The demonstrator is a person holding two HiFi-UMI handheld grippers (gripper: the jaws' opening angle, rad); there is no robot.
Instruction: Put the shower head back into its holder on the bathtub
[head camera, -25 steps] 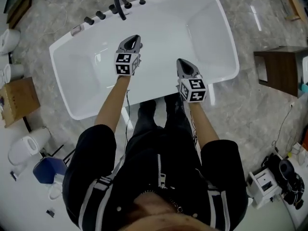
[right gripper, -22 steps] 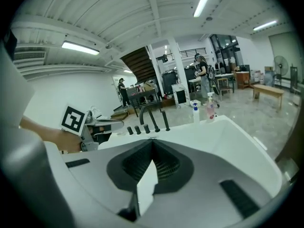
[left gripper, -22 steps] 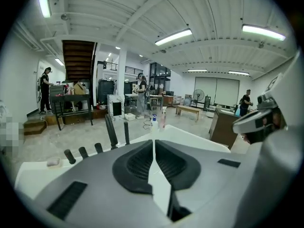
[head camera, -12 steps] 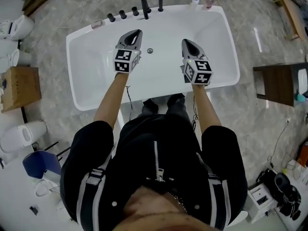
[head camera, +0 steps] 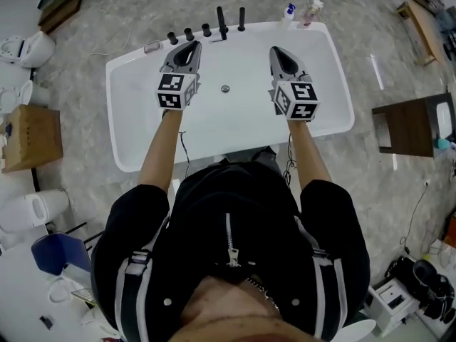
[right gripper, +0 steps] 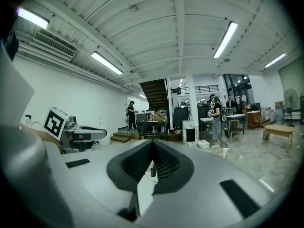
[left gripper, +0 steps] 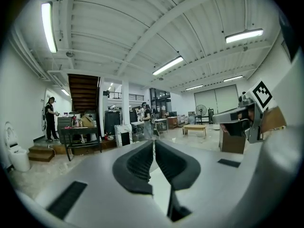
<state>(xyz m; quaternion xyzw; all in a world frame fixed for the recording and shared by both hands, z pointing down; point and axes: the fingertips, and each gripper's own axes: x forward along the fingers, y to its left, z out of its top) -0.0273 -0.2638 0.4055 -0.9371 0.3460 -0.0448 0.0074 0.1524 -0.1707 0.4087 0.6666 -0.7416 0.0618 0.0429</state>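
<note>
The white bathtub (head camera: 128, 155) lies below me in the head view. Along its far rim stand three black knobs (head camera: 189, 33), a black spout (head camera: 221, 21) and a slim black upright piece (head camera: 241, 18) that looks like the shower head in its holder. My left gripper (head camera: 192, 46) hovers high over the tub near the knobs, shut and empty. My right gripper (head camera: 275, 51) hovers to the right of it, also shut with nothing held. In the left gripper view the pads (left gripper: 142, 163) meet; in the right gripper view the pads (right gripper: 165, 165) meet too. Both look level across the room, not at the tub.
Two bottles (head camera: 288, 11) stand at the tub's far right corner, and a drain (head camera: 225, 88) sits in its floor. A wooden cabinet (head camera: 412, 123) stands to the right, a cardboard box (head camera: 28, 134) and white toilets (head camera: 25, 48) to the left. People stand far off in the room.
Both grippers have risen and moved from over the near half of the tub toward its far rim. Both stay shut and empty.
</note>
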